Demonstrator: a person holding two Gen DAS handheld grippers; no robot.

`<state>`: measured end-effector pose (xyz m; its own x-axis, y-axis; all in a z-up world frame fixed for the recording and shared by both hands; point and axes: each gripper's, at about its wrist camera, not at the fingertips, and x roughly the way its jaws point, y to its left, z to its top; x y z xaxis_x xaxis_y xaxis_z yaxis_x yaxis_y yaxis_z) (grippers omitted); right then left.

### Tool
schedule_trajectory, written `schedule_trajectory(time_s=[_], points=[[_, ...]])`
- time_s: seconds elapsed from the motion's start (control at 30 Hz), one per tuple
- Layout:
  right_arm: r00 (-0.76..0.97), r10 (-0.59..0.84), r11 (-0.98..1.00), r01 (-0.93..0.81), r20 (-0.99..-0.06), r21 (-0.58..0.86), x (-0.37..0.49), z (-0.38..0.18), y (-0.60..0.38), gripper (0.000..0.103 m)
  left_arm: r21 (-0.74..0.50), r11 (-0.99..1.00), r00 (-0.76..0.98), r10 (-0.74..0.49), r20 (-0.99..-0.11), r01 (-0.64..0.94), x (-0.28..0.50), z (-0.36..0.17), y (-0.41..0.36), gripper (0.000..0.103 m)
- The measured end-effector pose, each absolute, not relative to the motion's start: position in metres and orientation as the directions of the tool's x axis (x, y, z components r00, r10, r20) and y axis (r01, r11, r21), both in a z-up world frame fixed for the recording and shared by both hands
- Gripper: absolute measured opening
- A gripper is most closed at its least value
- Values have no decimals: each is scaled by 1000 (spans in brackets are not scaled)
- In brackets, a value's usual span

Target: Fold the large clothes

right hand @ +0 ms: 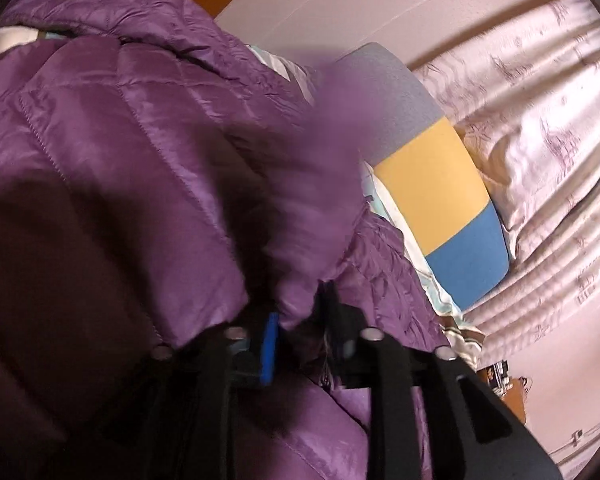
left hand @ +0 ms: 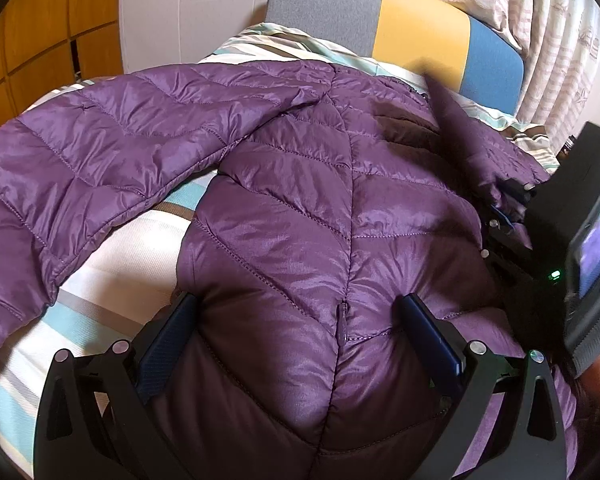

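While the purple quilted jacket (left hand: 308, 200) lay spread on the striped bed (left hand: 112, 248), the folding had barely begun — its body was flat and one sleeve (left hand: 84, 168) stretched wide, well off to the left of the left gripper (left hand: 300, 320). That gripper's fingers (left hand: 168, 332) were spread apart, straddling the hem with the zipper pull (left hand: 343, 320) between them, gripping nothing. The right gripper (right hand: 296, 320) had its fingers pinched on the other sleeve (right hand: 312, 208), which rose blurred ahead of them. I judged both sleeves and the body folds were left to do.
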<state>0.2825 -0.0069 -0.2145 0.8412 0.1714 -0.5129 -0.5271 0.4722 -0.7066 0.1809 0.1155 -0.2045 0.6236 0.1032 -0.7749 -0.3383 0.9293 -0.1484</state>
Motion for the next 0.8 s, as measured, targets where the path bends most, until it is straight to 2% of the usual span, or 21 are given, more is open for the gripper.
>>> schedule_trajectory(time_s=[0.03, 0.1, 0.23, 0.37, 0.43, 0.6, 0.73, 0.77, 0.8], points=[[840, 179, 496, -527, -513, -690, 287, -208, -12, 51, -145, 929, 618, 105, -779, -341, 181, -203, 115, 100], [830, 211, 556, -537, -517, -635, 291, -194, -25, 62, -132, 930, 598, 108, -794, -343, 182, -200, 115, 100], [790, 258, 683, -556, -556, -473, 303, -170, -64, 73, -168, 920, 598, 85, -797, -355, 188, -174, 114, 100], [783, 270, 815, -496, -560, -301, 311, -151, -104, 74, -198, 926, 684, 82, -725, -321, 202, -144, 101, 100], [807, 240, 883, -412, -539, -225, 322, -142, -129, 81, -161, 945, 712, 96, -696, -285, 219, -135, 89, 100], [842, 162, 956, -263, -514, -129, 309, -148, -164, 82, -90, 974, 703, 85, -706, -209, 268, -138, 61, 100], [853, 145, 975, -209, -502, -72, 297, -145, -182, 80, -17, 978, 703, 137, -698, -207, 307, -153, 46, 99], [855, 137, 980, -191, -499, -57, 287, -145, -190, 80, 1, 979, 700, 147, -699, -205, 314, -159, 46, 89], [855, 134, 983, -180, -500, -44, 284, -147, -195, 80, 29, 978, 688, 167, -706, -208, 322, -166, 47, 74]])
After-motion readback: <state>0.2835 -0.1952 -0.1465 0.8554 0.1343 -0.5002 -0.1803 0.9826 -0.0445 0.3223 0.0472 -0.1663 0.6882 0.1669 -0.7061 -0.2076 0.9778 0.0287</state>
